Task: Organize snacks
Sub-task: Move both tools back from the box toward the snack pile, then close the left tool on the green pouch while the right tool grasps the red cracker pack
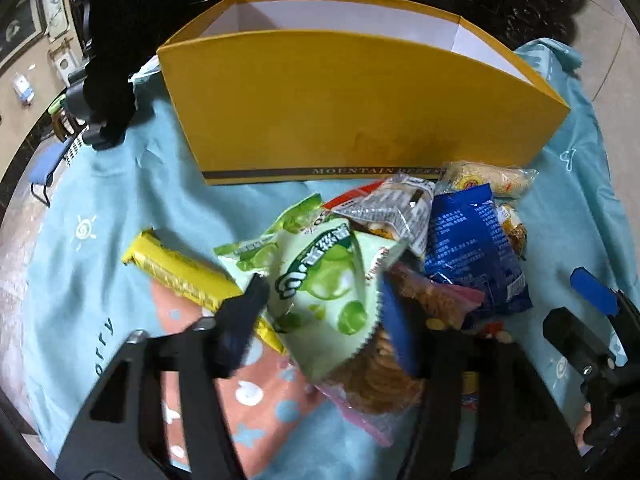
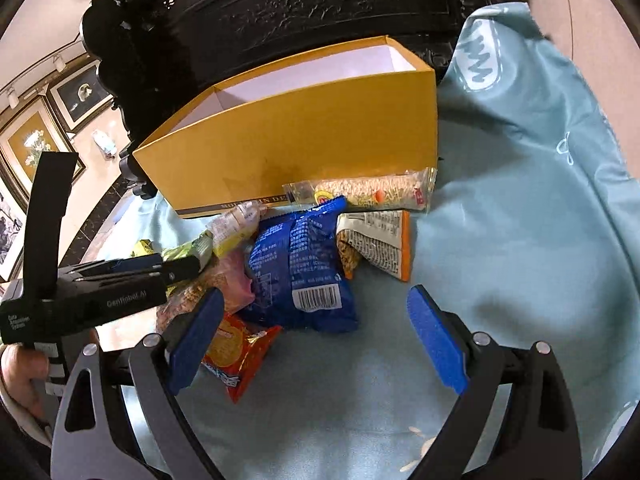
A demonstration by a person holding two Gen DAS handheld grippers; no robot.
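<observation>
The left hand-held gripper (image 1: 320, 304) is down in the snack pile with its jaws either side of the pale green packet (image 1: 320, 280); both pads look to be against the wrapper, so I read this as a grasp taking hold, probably because that packet sits on top and is easiest to lift first. The right hand-held gripper (image 2: 312, 336) hangs released, jaws wide, nothing between them but bare cloth just in front of the blue packet (image 2: 304, 272), likely lined up for its own pick. Behind the pile stands one yellow box (image 1: 360, 100), open-topped and showing only white walls inside, the obvious home for all this. Counting what shows on the light blue cloth (image 2: 520, 220) over the table: one green packet, one blue, one yellow bar (image 1: 180, 276) lying apart to the left, one orange packet (image 2: 236, 352), one clear noodle roll (image 2: 368, 192) against the box, one orange-edged noodle pack (image 2: 376, 244), one biscuit bag (image 1: 380, 380) under the green one. Others are partly buried.
</observation>
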